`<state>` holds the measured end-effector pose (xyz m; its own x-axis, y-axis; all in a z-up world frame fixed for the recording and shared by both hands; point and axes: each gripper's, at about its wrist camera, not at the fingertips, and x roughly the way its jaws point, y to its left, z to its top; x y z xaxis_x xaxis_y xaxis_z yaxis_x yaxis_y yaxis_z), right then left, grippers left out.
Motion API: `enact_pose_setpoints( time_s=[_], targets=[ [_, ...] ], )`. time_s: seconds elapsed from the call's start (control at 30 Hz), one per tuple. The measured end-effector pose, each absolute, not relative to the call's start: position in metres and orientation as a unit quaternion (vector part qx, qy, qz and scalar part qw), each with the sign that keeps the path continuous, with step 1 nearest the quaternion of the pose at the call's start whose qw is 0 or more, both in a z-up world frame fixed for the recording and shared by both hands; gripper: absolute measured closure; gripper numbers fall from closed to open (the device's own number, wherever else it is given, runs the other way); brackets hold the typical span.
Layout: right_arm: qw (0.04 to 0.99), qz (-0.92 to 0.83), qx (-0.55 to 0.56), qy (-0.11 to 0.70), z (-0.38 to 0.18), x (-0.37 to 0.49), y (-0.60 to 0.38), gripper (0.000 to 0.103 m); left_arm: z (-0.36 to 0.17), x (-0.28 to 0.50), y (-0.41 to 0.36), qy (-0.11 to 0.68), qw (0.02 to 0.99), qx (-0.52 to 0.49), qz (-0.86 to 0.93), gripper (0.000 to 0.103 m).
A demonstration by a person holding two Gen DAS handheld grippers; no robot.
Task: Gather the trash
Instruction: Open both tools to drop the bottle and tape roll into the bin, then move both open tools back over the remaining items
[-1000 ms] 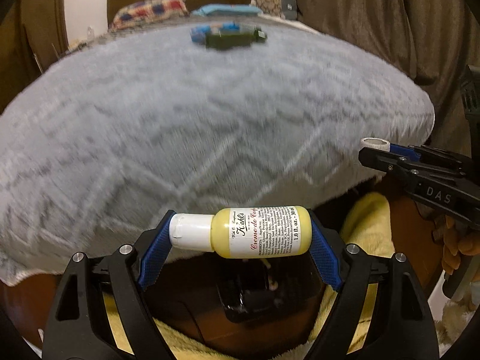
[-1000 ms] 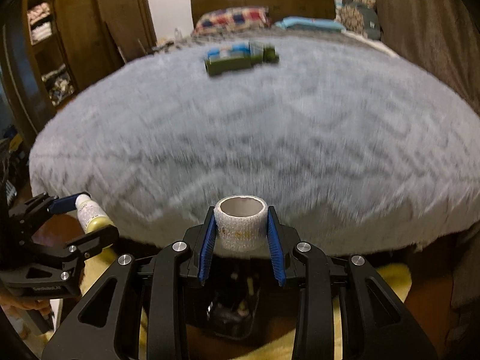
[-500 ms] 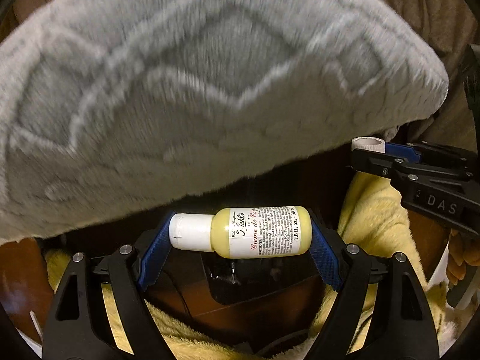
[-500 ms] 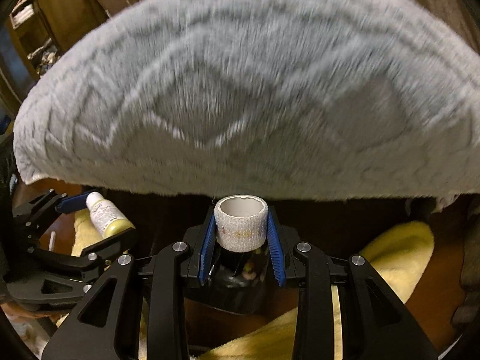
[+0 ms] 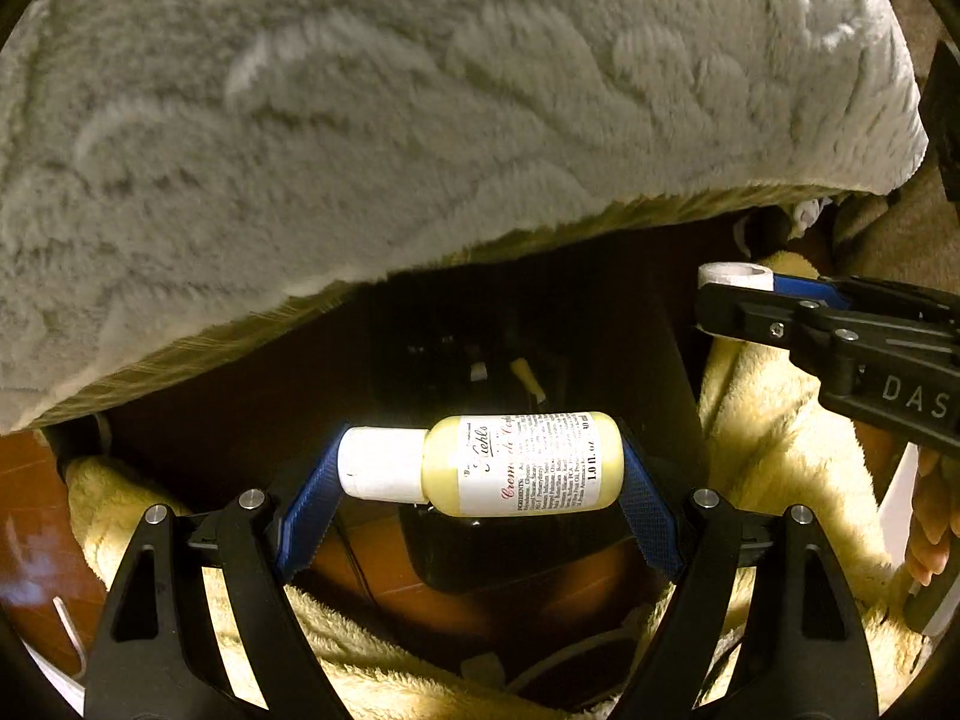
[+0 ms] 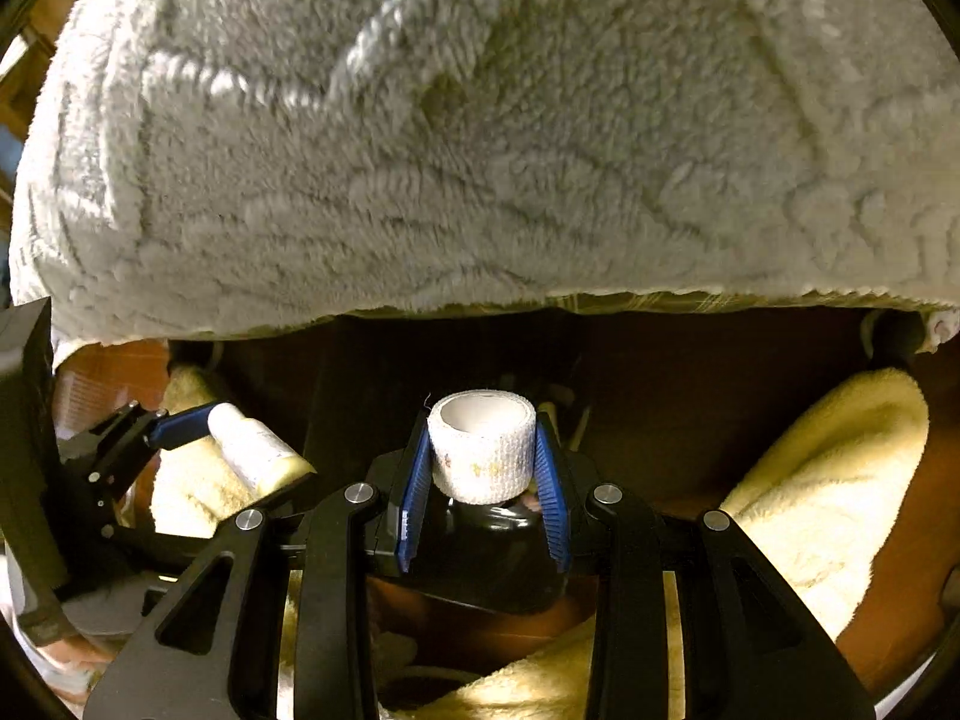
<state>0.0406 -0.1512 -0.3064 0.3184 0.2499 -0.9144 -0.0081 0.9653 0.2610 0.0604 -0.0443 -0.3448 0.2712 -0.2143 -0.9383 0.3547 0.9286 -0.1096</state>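
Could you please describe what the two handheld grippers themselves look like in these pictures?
Both are alike. The left gripper and the right gripper have black plastic frames with triangular cut-outs and silver screw heads at the joints. Their fingers carry blue, finely textured pads. White letters "DAS" are printed on the right gripper's side. No cables show.

The little bottle (image 5: 510,463) is see-through, full of pale yellow cream, with a white cap and a white label with tiny writing. It lies on its side, cap to the left, held at both ends between two blue pads, up in the air over a black bin (image 5: 516,552) that stands low on the floor. The roll of white bandage tape (image 6: 482,445) is short and round with a hole through the middle. It stands with the hole facing up, squeezed between blue pads, right above the black bin.
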Motion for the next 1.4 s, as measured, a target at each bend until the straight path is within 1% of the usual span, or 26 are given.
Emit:
enact_pose_setpoints(
  time_s=[0.17,0.2,0.23,0.3,0.4,0.47,0.53,0.63,0.73,0.93,1.07,1.23,1.4],
  targets=[
    [0.807,0.082,0.110,0.574,-0.303,0.042,-0.150,0.068,-0.348,0.059,-0.048,0.581,0.791,0.070,-0.179,0.023],
    [0.808,0.082,0.112,0.572,-0.302,0.043,-0.150,0.064,-0.347,0.059,-0.047,0.580,0.791,0.069,-0.179,0.022],
    [0.809,0.081,0.113,0.571,-0.299,0.044,-0.151,0.055,-0.345,0.060,-0.050,0.579,0.793,0.069,-0.178,0.019],
    [0.813,0.079,0.118,0.564,-0.293,0.043,-0.151,0.048,-0.338,0.058,-0.050,0.573,0.797,0.068,-0.177,0.016],
    [0.821,0.075,0.118,0.554,-0.284,0.040,-0.146,0.046,-0.327,0.056,-0.046,0.563,0.805,0.066,-0.174,0.014],
    [0.830,0.071,0.114,0.541,-0.271,0.037,-0.147,0.040,-0.315,0.054,-0.041,0.554,0.813,0.064,-0.170,0.013],
    [0.844,0.063,0.108,0.522,-0.254,0.034,-0.150,0.026,-0.300,0.053,-0.039,0.541,0.822,0.061,-0.170,0.013],
    [0.861,0.052,0.097,0.497,-0.231,0.028,-0.151,0.012,-0.276,0.051,-0.036,0.519,0.836,0.057,-0.167,0.011],
    [0.881,0.043,0.092,0.462,-0.200,0.023,-0.155,0.008,-0.252,0.046,-0.033,0.496,0.850,0.058,-0.167,0.011],
    [0.904,0.032,0.089,0.417,-0.157,0.036,-0.172,0.006,-0.201,0.051,-0.030,0.454,0.873,0.054,-0.168,0.011],
    [0.915,0.020,0.086,0.394,-0.139,0.043,-0.183,0.006,-0.175,0.063,-0.031,0.430,0.887,0.054,-0.161,0.011],
    [0.922,0.005,0.078,0.378,-0.115,0.065,-0.203,0.005,-0.156,0.083,-0.029,0.409,0.898,0.060,-0.152,0.011],
    [0.923,-0.003,0.066,0.378,-0.112,0.092,-0.210,0.005,-0.138,0.114,-0.033,0.398,0.902,0.069,-0.154,0.011]
  ],
)
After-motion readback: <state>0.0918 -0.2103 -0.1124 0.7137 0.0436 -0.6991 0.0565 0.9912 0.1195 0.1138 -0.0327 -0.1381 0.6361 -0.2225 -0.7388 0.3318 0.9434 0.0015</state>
